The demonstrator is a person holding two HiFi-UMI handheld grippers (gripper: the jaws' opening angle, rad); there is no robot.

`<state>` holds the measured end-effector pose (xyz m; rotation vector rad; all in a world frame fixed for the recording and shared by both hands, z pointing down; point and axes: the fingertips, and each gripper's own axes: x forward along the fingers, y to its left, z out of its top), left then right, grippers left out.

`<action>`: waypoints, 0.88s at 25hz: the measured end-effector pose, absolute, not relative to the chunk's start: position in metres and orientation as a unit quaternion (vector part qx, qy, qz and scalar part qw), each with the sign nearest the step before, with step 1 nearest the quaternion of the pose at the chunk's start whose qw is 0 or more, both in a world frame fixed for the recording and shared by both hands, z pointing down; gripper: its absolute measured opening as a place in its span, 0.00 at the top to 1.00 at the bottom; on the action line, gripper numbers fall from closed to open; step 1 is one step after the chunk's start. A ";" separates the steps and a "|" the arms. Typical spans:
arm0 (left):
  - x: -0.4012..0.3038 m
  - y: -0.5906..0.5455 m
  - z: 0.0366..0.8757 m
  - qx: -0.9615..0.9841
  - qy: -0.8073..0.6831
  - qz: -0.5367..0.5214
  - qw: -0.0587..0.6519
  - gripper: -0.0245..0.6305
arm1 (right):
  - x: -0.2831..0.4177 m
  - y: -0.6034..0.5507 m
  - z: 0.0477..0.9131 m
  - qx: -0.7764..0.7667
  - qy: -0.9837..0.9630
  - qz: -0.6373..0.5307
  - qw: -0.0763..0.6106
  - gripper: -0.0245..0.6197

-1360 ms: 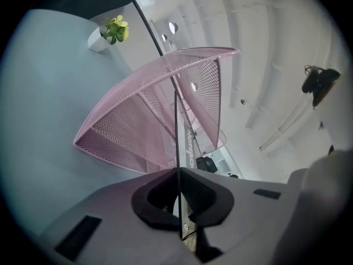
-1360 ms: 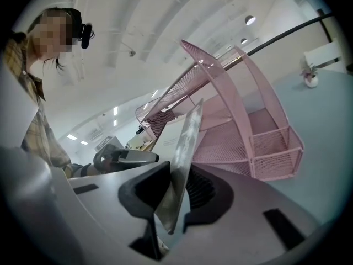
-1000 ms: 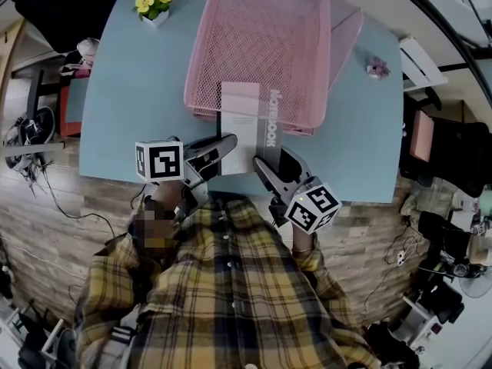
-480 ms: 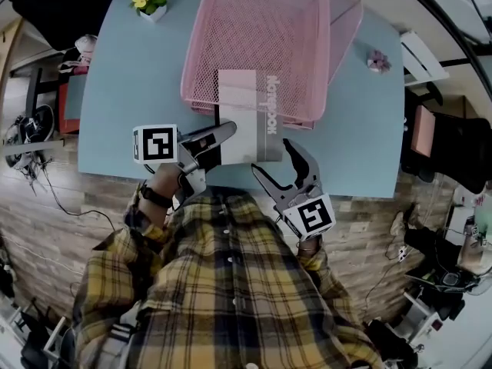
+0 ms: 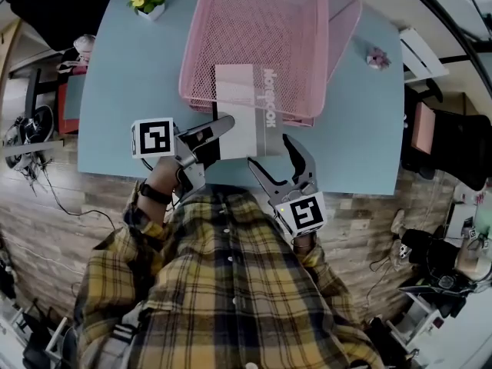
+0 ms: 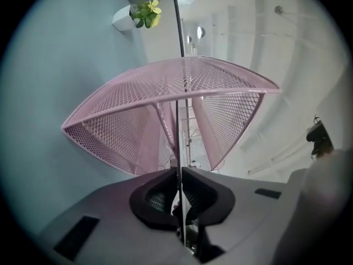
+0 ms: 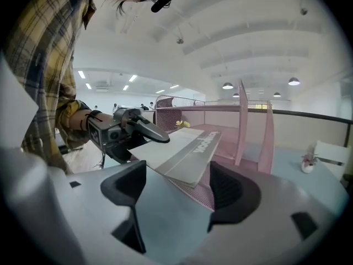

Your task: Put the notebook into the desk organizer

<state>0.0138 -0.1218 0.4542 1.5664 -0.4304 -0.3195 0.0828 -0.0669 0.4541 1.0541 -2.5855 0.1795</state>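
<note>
Two grippers work at the near edge of the table [image 5: 131,91]. The left gripper [image 5: 215,134] has its jaws nearly together on the left edge of the notebook [image 5: 244,110]. They have just eased apart a little, and the thin cover shows edge-on between the pads. The right gripper [image 5: 268,150] has just been opening and stands at full spread. The notebook's near corner lies ahead of its pads, touched by neither. The notebook is carried roughly flat. Its far half reaches over the front rim of the pink mesh desk organizer [image 5: 254,21], and its near half overhangs the table toward the person. It appears to be partly inside, so insertion is probably under way but not complete. Likely hazards:

- The notebook is held by a single grip on one thin edge. If that grip loosens further, the unsupported right side may sag or pivot, and the notebook may slide out onto the table.
- The leading edge may catch on the mesh or the front rim during the push.
- A push made with the edge caught may shove the light organizer away instead of seating the notebook.
</note>
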 end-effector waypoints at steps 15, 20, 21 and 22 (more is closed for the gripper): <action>-0.026 -0.113 0.448 0.772 -0.286 -0.116 0.556 0.65 | 0.089 -0.088 0.444 0.428 -0.890 0.074 0.136 0.43; -0.032 -0.110 0.442 0.823 -0.326 -0.073 0.459 0.61 | 0.085 -0.097 0.443 0.434 -0.888 0.075 0.133 0.43; -0.033 -0.110 0.442 0.832 -0.338 -0.060 0.436 0.61 | 0.084 -0.099 0.443 0.434 -0.888 0.075 0.133 0.43; -0.033 -0.109 0.442 0.841 -0.348 -0.048 0.412 0.61 | 0.083 -0.101 0.443 0.435 -0.888 0.075 0.132 0.43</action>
